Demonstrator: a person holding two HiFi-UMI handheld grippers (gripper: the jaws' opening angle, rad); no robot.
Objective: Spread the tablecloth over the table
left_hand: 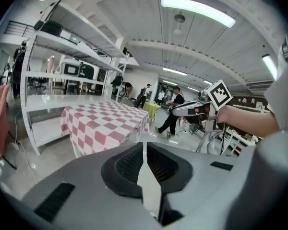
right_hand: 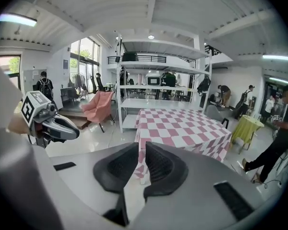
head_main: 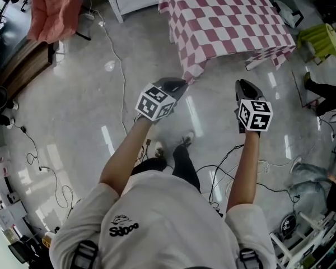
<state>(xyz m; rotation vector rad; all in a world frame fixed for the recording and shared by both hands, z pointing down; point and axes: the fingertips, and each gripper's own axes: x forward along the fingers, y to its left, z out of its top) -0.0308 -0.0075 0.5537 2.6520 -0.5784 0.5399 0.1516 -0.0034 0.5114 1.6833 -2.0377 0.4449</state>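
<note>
The pink-and-white checked tablecloth lies over the table, with one corner hanging low. The left gripper and right gripper hang in front of it, off the cloth — jaws just a crack apart, holding nothing.

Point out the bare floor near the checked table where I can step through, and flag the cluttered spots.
Open: the glossy grey floor between the pink armchair and the pink-and-white checked tablecloth, crossed only by a thin white cable. Crowded: right of that cloth, by the yellow-green covered stand, and the tangled cables near the person's shoes.
</note>
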